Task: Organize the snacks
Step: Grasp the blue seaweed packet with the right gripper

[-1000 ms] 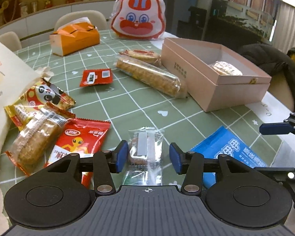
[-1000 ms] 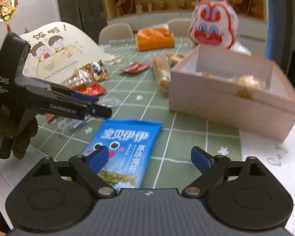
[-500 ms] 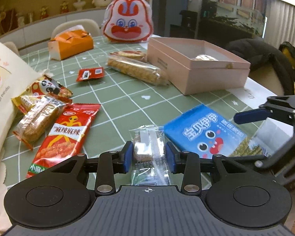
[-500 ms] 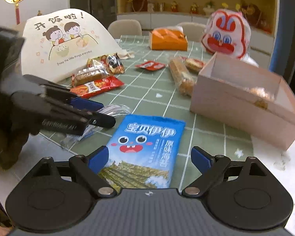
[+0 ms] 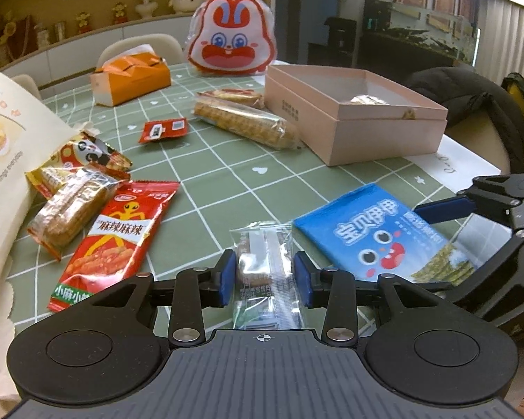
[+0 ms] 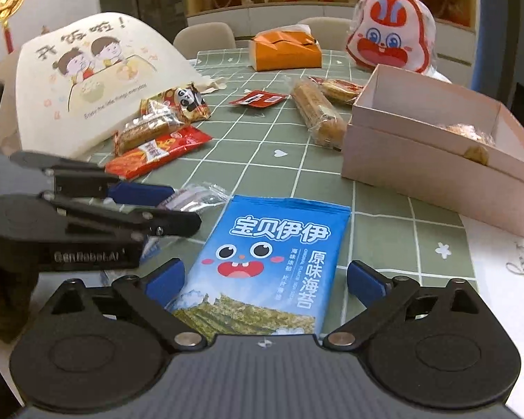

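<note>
My left gripper (image 5: 264,277) is shut on a small clear-wrapped snack (image 5: 266,262), its blue pads pressed to both sides; it also shows in the right wrist view (image 6: 195,198). My right gripper (image 6: 265,281) is open, its fingers astride the near end of a blue seaweed packet (image 6: 272,258) lying flat on the green checked tablecloth (image 6: 262,153). The packet also shows in the left wrist view (image 5: 377,237). An open pink box (image 5: 353,118) with a pastry inside stands at the right.
A red spicy-snack packet (image 5: 115,237), a biscuit pack (image 5: 73,206) and a panda packet (image 5: 84,157) lie at the left by a cream bag (image 6: 94,80). A long cracker pack (image 5: 244,124), small red sachet (image 5: 162,129), orange tissue box (image 5: 129,78) and rabbit bag (image 5: 232,43) lie farther back.
My left gripper closed on the clear-wrapped snack and drew back toward the table's near edge. My right gripper came lower and nearer over the blue packet, still open.
</note>
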`<state>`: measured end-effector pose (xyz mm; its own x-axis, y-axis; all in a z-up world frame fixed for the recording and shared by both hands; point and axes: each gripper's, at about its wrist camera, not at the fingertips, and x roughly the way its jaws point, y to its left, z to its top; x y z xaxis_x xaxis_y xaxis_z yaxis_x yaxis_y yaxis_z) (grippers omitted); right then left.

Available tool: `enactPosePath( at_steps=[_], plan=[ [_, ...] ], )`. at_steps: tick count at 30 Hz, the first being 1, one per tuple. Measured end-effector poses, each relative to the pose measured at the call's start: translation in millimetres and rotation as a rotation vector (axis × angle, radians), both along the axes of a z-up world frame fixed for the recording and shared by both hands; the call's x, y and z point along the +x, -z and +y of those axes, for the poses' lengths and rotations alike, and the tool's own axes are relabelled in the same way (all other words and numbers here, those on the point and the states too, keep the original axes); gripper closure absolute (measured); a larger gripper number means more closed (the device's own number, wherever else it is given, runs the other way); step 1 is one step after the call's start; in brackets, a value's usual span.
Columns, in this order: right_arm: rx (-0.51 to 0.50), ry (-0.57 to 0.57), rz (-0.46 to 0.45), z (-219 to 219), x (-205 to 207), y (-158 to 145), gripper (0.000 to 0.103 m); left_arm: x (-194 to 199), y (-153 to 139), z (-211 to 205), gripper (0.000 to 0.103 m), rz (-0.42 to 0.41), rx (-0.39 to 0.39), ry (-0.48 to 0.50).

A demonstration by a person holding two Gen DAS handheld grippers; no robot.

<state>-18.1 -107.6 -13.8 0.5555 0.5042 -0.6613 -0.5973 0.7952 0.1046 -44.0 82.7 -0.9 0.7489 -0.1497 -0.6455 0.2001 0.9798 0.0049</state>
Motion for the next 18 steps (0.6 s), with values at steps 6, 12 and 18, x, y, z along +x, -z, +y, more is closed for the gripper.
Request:
enactPosePath(
  at_steps=[6,12,18],
  plan=[
    [-0.025,0.013,-0.028,-28.3,-0.8,-0.5,0.003,-1.7,0.7,-1.4,0.061,-0.007,0.003,-0.003],
    [-0.031,0.073,-0.016,-59.3,3.2,0.9,0.003,-1.9,-1.7,-2.1,0.060,0.016,-0.027,-0.013],
    [-0.086,0.106,-0.094,-56.9,-1.9,-6.3,0.003,-3.3,-3.4,-5.6,0.059,0.045,-0.059,-0.005]
  ],
)
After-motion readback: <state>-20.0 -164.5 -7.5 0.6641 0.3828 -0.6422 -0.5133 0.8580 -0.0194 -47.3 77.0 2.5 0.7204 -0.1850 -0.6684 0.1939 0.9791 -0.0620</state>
